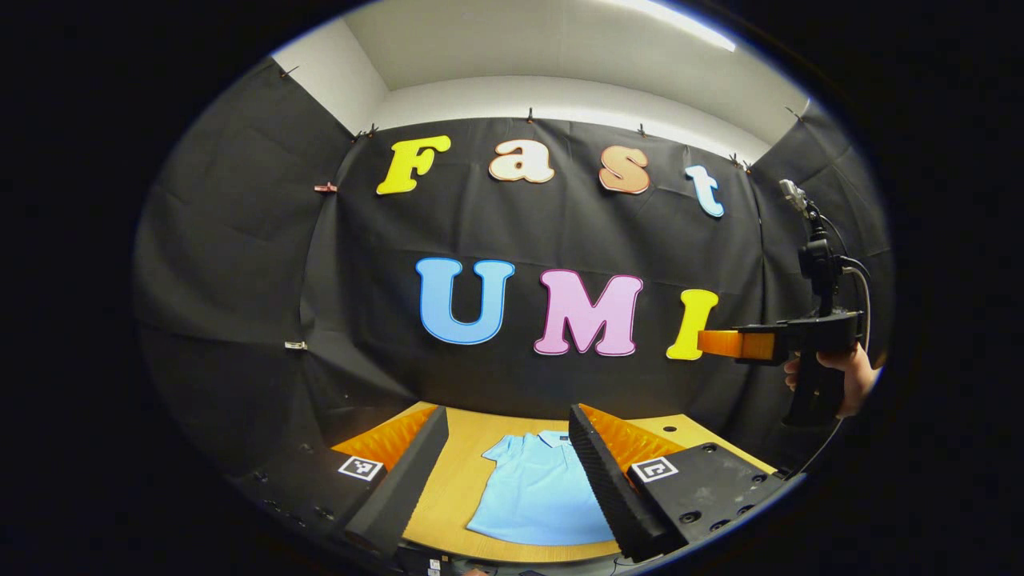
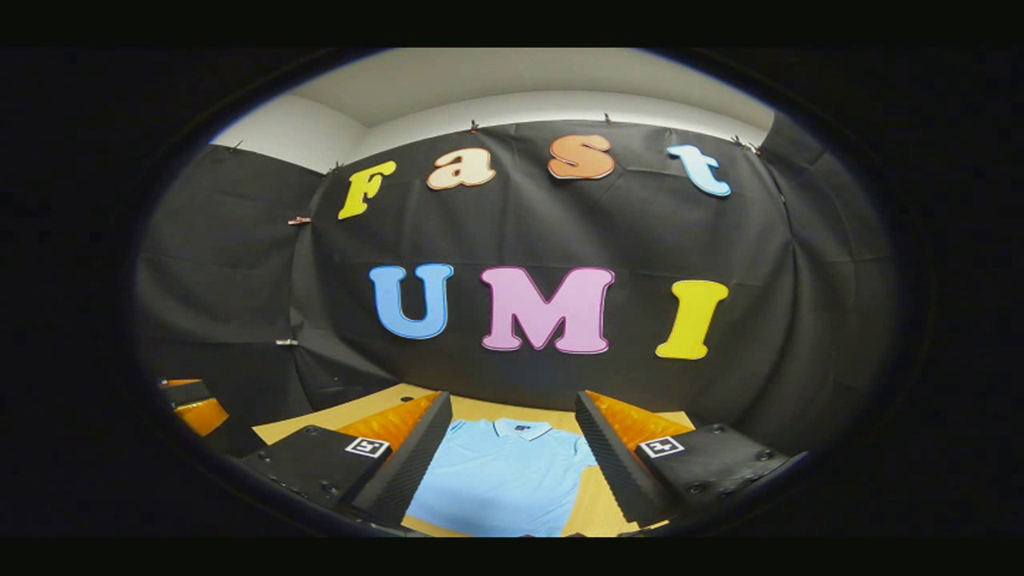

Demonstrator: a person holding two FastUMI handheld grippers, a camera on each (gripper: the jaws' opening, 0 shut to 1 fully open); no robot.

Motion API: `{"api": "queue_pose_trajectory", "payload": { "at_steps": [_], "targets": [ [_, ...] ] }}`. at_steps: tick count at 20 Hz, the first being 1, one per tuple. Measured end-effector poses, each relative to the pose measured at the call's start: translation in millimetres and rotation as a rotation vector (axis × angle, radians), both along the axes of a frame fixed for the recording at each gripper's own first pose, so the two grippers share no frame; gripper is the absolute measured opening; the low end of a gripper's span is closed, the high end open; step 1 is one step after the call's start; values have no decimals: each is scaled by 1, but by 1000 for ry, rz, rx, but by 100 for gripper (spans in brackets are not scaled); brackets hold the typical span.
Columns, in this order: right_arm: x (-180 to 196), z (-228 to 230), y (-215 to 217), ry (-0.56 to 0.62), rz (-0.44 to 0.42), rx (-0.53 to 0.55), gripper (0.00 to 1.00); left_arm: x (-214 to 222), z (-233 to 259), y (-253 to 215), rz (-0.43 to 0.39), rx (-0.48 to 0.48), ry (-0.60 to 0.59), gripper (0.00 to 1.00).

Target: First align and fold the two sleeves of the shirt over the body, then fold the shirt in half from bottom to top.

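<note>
A light blue polo shirt [image 1: 536,492] lies flat on the wooden table [image 1: 452,480], collar at the far side and short sleeves spread out. My left gripper [image 1: 506,414] hovers above it, open, with the shirt showing through the wide gap between its fingers. In the right gripper view the same shirt [image 2: 504,480] lies below my right gripper [image 2: 512,398], which is also open and holds nothing. The right gripper [image 1: 708,342] also appears in the left gripper view, high at the right, held by a hand [image 1: 852,376] well above the table.
The booth's black cloth wall rises right behind the table's far edge [image 2: 352,410]. Part of the left gripper [image 2: 192,408] shows at the far left of the right gripper view. A cable hangs from the right gripper's handle.
</note>
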State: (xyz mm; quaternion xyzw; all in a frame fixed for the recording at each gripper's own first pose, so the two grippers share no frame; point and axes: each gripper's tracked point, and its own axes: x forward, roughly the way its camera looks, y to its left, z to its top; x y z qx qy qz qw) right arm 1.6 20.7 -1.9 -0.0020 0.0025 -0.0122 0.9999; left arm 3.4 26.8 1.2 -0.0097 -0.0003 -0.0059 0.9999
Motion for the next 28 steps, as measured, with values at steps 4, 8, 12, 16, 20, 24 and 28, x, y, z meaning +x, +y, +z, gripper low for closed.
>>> {"api": "queue_pose_trajectory", "payload": {
  "at_steps": [4, 8, 12, 16, 20, 24, 28],
  "targets": [
    [3, -2, 12, 8, -13, -12, 97, 2, 0, 17, -6, -6, 1, 97],
    [9, 2, 27, 12, -8, -3, 97, 5, 0, 38, 3, -27, -7, 97],
    [10, 2, 14, 37, -36, 24, 97, 8, 4, 48, 7, -51, -49, 97],
    [11, -10, -30, 100, -113, 10, 96, 21, -3, 41, -13, -98, -42, 97],
    [31, -38, -75, 207, -157, 19, 97, 34, 4, 44, 2, -98, -50, 97],
    [81, -96, -118, 344, -168, 38, 97, 50, -14, 49, 30, -104, -2, 97],
    [133, -165, -152, 476, -177, 69, 98, 67, -39, 52, 64, -58, 75, 97]
  ]
}}
